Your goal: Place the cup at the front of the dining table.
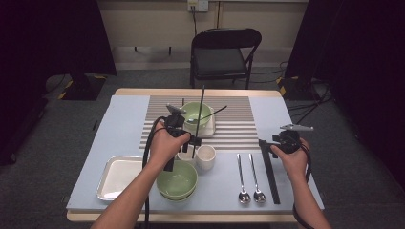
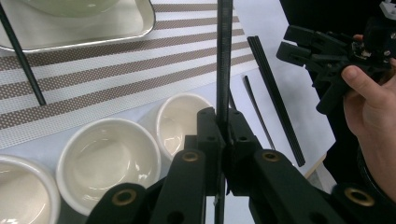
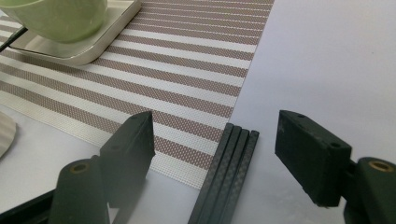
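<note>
My left gripper (image 1: 191, 141) (image 2: 223, 125) is shut on a black chopstick (image 1: 200, 110) (image 2: 223, 65), which stands nearly upright above the white cups (image 1: 206, 157) (image 2: 109, 157). A second chopstick (image 1: 213, 113) (image 2: 21, 56) leans in the green bowl (image 1: 196, 113) (image 3: 60, 16) on the small tray (image 1: 210, 129) (image 2: 140, 28) (image 3: 93, 46). At the right, my right gripper (image 1: 277, 141) (image 3: 219, 140) stands open. Its jaws straddle the far end of a bundle of black chopsticks (image 1: 270, 171) (image 3: 229, 172) lying flat on the table, without touching them.
Two metal spoons (image 1: 249, 183) lie left of the bundle. Stacked green bowls (image 1: 176, 181) and an empty metal tray (image 1: 114, 177) sit near the front edge. A striped placemat (image 1: 234, 129) covers the middle. A folding chair (image 1: 224, 55) stands behind the table.
</note>
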`<state>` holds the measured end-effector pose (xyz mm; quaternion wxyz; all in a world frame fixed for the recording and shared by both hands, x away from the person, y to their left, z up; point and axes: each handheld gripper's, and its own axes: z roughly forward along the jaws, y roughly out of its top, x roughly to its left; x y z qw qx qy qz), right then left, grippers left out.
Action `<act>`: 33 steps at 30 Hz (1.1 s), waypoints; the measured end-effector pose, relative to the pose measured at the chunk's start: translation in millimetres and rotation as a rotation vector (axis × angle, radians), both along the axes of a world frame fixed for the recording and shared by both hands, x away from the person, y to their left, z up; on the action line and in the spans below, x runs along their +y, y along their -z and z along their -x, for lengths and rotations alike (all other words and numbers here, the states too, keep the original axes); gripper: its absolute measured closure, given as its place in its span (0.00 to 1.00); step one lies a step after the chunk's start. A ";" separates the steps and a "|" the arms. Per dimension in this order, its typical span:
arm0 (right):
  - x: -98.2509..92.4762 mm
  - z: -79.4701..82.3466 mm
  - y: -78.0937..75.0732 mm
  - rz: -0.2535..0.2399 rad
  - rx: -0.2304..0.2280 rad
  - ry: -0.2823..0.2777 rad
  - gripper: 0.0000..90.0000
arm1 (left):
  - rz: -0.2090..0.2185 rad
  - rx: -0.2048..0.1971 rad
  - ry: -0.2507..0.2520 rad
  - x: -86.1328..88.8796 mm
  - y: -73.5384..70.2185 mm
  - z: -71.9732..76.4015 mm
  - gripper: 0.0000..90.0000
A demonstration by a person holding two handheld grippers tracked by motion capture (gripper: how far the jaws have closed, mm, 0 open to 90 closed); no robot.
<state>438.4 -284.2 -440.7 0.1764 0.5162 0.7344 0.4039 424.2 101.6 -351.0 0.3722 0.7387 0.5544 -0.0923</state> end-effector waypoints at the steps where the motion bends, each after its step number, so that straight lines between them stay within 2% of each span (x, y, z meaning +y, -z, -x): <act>1: -0.5 0.2 0.8 0.002 -0.001 0.001 0.31 | 0.001 0.002 0.002 0.7 0.0 -0.3 0.96; 9: -4.3 1.9 4.7 0.006 0.003 0.003 0.31 | 0.000 0.006 -0.006 4.0 0.3 -1.1 0.96; 13: -6.1 2.9 6.7 0.011 0.003 0.005 0.30 | -0.014 0.003 -0.002 6.1 0.9 -1.5 0.96; 17: -7.3 4.1 8.6 0.013 0.005 0.001 0.29 | -0.008 0.010 -0.014 7.5 0.9 -1.4 0.96; 18: -7.3 4.3 8.9 0.017 0.003 0.003 0.29 | -0.018 0.004 -0.013 8.6 1.0 -1.7 0.96; 33: -13.4 7.7 17.3 0.039 0.011 0.005 0.26 | -0.014 0.008 -0.018 16.6 1.7 -1.9 0.96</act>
